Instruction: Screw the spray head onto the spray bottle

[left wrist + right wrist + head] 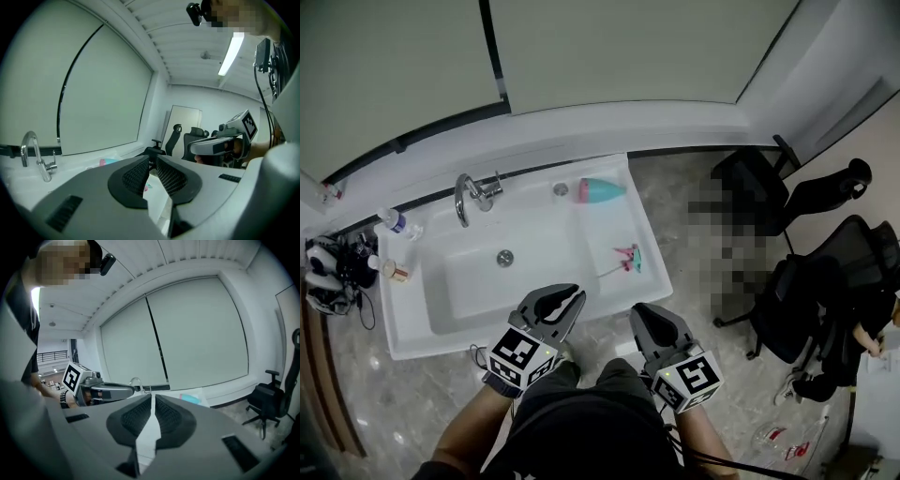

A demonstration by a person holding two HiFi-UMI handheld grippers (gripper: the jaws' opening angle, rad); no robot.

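Left tool and right tool, closed, empty, side by side over near rim of sink

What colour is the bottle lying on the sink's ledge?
Teal, with a pink band at one end. The bottle shows best in the head view.

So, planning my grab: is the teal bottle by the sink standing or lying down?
Lying down: the teal bottle rests on its side on the white sink ledge.

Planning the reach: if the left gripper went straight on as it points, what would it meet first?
Probably the right-hand ledge of the sink, near the spray head lying there; the left gripper aims that way, though depth is unclear.
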